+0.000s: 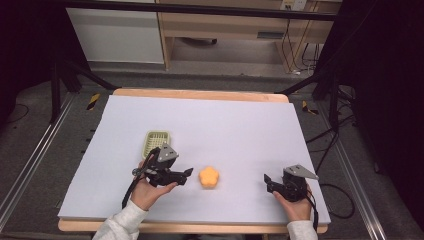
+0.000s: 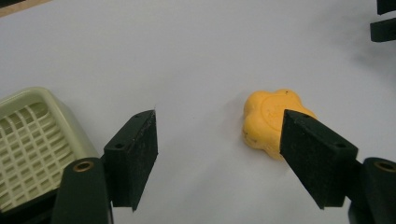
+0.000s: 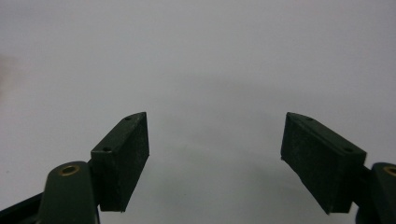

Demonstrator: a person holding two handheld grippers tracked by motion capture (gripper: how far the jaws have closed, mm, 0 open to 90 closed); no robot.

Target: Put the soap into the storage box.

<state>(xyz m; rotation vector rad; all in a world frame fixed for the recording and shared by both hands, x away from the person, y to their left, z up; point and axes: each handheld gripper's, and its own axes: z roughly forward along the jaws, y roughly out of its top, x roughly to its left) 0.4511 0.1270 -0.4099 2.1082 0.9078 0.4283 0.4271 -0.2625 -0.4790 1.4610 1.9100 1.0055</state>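
Between the two grippers, on the white table [image 1: 240,125], the orange flower-shaped sponge [image 1: 209,177] lies ungrasped; with the left gripper [image 2: 219,140] spread beside it and the right gripper [image 3: 215,140] likewise spread, the sponge could be nudged aside if closed off-centre.

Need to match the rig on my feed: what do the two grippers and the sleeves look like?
Both the left gripper and the right gripper are black, with two flat rectangular jaws, brass-coloured pivot rivets, a grey three-cornered plate on top and a trailing black cable. The person's sleeves are white.
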